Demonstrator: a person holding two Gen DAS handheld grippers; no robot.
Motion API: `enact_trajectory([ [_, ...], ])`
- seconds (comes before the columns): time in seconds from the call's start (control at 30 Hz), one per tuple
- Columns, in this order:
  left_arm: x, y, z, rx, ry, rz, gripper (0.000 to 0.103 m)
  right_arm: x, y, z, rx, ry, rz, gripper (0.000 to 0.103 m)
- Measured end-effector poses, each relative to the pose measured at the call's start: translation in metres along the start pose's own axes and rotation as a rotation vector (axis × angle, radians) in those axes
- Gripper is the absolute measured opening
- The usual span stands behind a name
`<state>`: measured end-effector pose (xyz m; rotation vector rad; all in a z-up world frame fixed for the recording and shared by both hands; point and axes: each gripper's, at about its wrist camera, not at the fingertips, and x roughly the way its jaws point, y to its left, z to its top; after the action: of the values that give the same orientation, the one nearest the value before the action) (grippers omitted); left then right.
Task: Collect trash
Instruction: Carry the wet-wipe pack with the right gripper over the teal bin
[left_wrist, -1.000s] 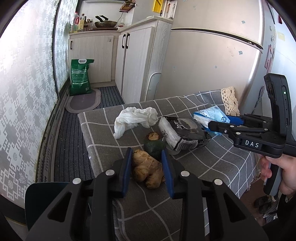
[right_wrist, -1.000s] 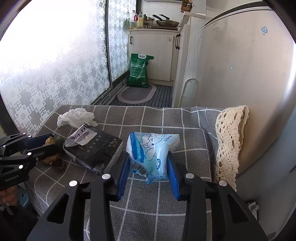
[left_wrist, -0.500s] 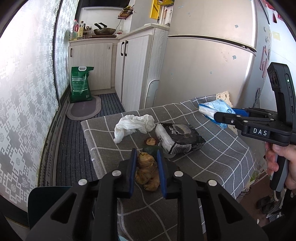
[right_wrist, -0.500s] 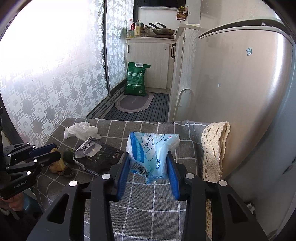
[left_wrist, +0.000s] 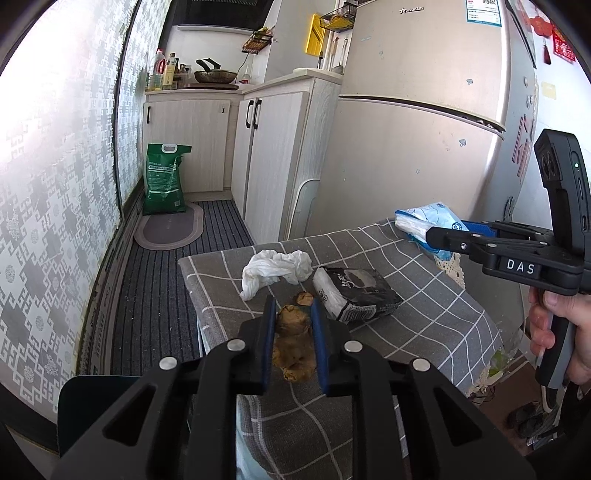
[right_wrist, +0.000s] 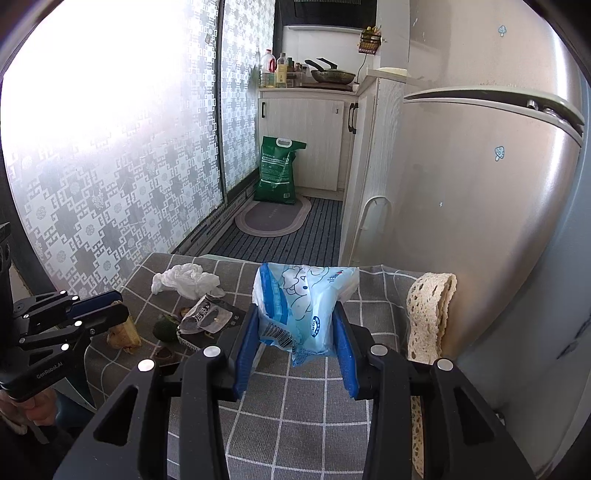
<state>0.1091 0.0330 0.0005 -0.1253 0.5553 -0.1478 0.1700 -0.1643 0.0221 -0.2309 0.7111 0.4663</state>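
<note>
Gripping a knobbly brown lump (left_wrist: 293, 341), the left tool (left_wrist: 293, 332) has just been closing and is being held above the checked surface (left_wrist: 436, 325), its blue pads pressed on the lump's sides. A light blue packet (right_wrist: 303, 314) is being clamped by the right tool (right_wrist: 297, 336), lifted clear of the cloth. A white crumpled bag (left_wrist: 275, 267), a black packet (left_wrist: 354, 293) and a small dark scrap (right_wrist: 166, 328) are lying on the surface.

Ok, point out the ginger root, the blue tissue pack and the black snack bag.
ginger root (left_wrist: 293, 341), left wrist view, middle of the lumpy body.
blue tissue pack (right_wrist: 301, 310), right wrist view, printed front.
black snack bag (left_wrist: 360, 293), left wrist view, dark top face.
</note>
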Motion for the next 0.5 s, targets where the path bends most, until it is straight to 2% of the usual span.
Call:
enact_trajectory([
  [0.27,-0.021,0.012,0.004,-0.012,-0.034,-0.002,0.020,-0.004,0.027,0.010,-0.035,-0.008,0.029,0.039],
  [0.5,-0.045,0.036,0.004,-0.039,-0.063,0.027,0.020,-0.004,0.062,0.018,-0.078,-0.005,0.074,0.039],
])
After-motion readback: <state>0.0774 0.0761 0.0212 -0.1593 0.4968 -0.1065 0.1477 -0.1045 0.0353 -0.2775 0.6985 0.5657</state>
